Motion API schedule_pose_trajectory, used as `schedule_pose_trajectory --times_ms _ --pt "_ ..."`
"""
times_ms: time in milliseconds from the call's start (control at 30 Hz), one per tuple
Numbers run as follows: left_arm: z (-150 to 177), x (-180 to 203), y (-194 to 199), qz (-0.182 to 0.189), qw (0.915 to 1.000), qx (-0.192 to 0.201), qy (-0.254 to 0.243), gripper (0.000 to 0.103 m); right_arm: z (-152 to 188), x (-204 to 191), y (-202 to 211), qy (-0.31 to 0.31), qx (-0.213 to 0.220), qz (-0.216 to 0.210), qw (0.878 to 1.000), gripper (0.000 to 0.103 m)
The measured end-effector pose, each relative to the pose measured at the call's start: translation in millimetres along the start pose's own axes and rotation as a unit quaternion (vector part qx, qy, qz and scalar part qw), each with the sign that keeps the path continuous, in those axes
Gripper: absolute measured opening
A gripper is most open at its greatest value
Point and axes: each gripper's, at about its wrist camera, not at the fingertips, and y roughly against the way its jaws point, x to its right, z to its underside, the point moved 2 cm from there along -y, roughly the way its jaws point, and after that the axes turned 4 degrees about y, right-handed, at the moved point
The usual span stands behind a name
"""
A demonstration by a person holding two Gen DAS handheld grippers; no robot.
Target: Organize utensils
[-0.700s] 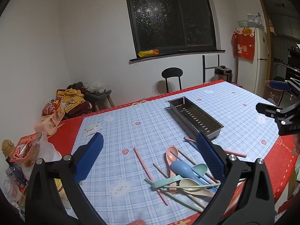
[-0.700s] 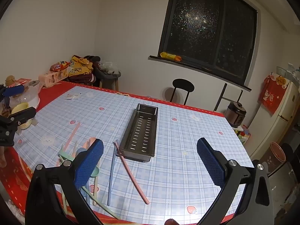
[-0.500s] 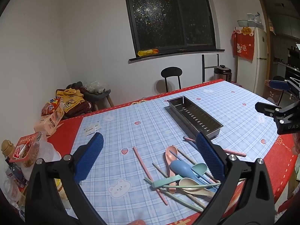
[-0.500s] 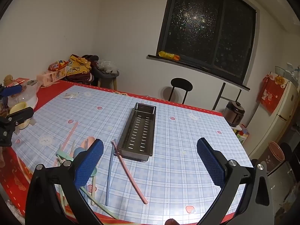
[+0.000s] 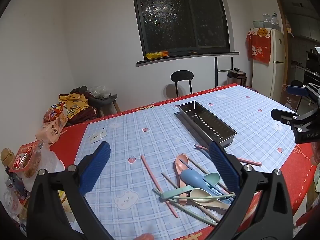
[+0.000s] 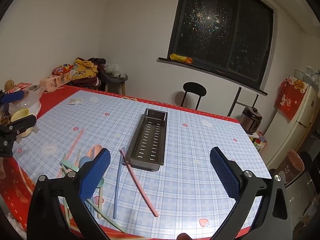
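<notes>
Both grippers spread wide, empty: left gripper (image 5: 160, 166), right gripper (image 6: 160, 172). Spoon and chopstick pile (image 5: 197, 184) lies just below-right of the left one; perforated metal tray (image 6: 151, 138) sits ahead of the right. Utensils look light, stiff, slick: pinch mid-handle.

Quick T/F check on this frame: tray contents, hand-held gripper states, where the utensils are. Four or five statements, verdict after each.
1. The metal tray is empty. True.
2. The left hand-held gripper is shut on a spoon. False: its jaws are wide open, nothing between them.
3. The blue spoon lies in the pile on the tablecloth. True.
4. The right hand-held gripper holds a pink chopstick. False: it is open; the chopstick lies on the tablecloth.
</notes>
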Motion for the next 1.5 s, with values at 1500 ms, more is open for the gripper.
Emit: schedule_pose_trajectory --times_ms 1500 --pt "-0.7 0.8 0.9 0.002 1.0 -0.003 0.003 0.097 2.1 -3.7 -1.1 0.001 -0.01 0.002 1.0 0.098"
